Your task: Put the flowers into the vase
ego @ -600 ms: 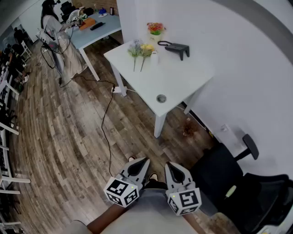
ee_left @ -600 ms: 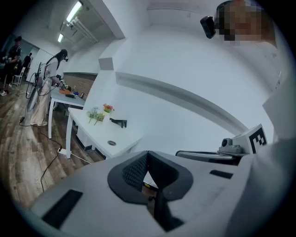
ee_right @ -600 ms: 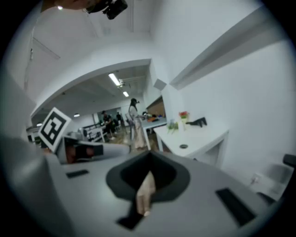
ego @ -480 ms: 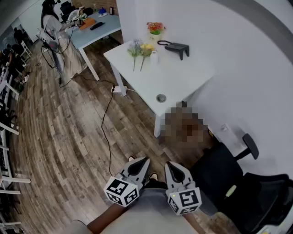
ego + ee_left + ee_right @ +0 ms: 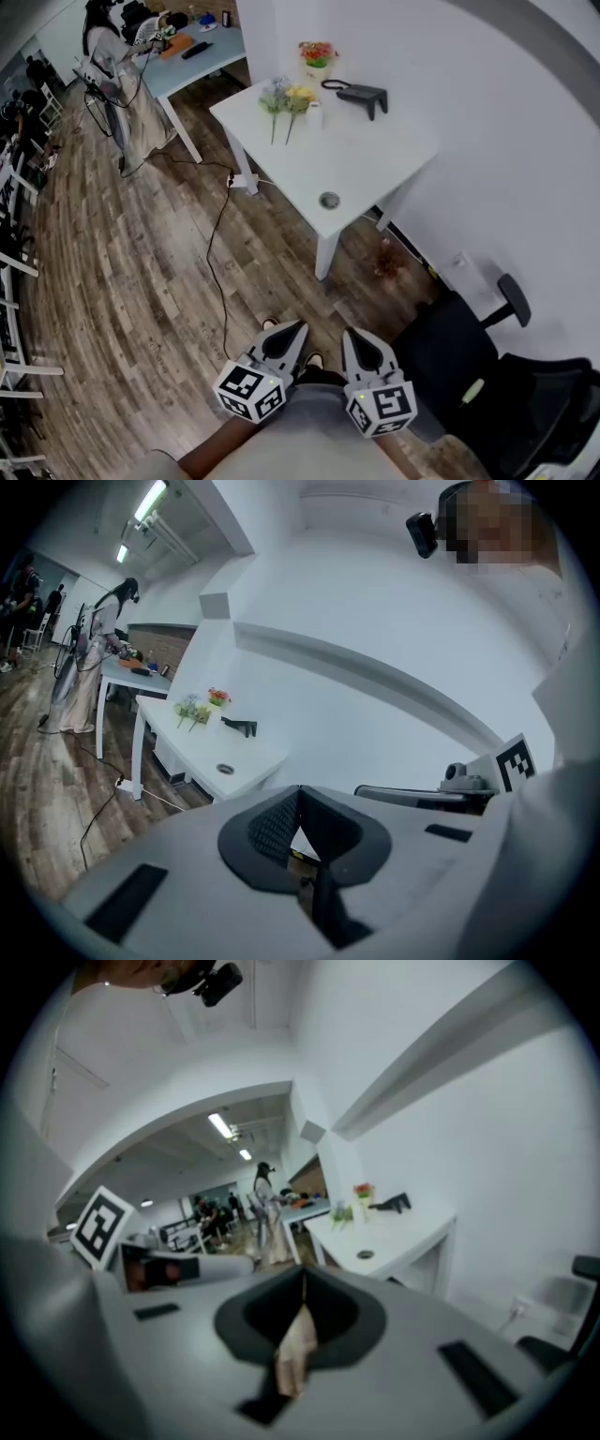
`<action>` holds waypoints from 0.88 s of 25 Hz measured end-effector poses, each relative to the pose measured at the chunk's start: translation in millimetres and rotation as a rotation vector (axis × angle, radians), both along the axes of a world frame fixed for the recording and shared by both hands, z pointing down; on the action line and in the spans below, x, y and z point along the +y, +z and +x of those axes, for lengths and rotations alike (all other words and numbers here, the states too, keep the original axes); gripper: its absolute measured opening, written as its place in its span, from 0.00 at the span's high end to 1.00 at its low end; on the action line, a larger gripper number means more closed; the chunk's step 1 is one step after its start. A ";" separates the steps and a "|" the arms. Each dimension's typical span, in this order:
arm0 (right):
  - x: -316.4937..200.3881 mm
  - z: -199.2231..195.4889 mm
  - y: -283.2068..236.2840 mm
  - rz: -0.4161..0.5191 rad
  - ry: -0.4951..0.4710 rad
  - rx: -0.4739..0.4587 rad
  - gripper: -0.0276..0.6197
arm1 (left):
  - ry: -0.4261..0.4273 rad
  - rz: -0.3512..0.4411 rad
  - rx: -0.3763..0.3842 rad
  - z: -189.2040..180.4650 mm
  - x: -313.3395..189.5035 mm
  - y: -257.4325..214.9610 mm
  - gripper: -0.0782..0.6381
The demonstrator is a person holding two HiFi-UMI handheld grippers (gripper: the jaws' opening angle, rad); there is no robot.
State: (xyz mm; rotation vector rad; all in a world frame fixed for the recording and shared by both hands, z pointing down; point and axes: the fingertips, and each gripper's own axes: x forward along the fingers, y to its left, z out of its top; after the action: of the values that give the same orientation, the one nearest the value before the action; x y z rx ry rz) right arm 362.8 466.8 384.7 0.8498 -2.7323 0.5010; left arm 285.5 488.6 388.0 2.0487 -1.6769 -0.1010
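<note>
While closed, left tool, right tool empty.

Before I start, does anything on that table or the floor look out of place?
Nothing looks spilled or broken. The flowers lie flat on the white table, a cable trails loose across the floor, and a small brown thing lies there beside the table; unclear what.

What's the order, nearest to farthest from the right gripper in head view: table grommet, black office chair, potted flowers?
1. black office chair, just right of the right gripper.
2. table grommet, ahead, at the table's near end.
3. potted flowers, at the table's far edge by the wall.
</note>
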 end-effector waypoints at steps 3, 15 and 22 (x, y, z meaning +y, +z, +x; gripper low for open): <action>-8.9 -3.4 0.5 0.000 0.015 -0.001 0.92 | -0.003 -0.005 0.003 -5.8 -6.6 1.9 0.87; -37.7 -54.5 -3.9 -0.012 0.018 0.001 0.92 | -0.018 -0.026 0.013 -58.0 -33.1 0.7 0.87; -56.6 -102.0 -4.4 -0.020 0.009 0.017 0.92 | -0.011 -0.018 0.008 -96.8 -53.4 -6.4 0.87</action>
State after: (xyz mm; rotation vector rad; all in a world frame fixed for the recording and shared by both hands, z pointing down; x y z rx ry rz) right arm 260.7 410.2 380.2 0.8574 -2.7045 0.5196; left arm 188.8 435.2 381.5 2.0238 -1.6781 -0.0963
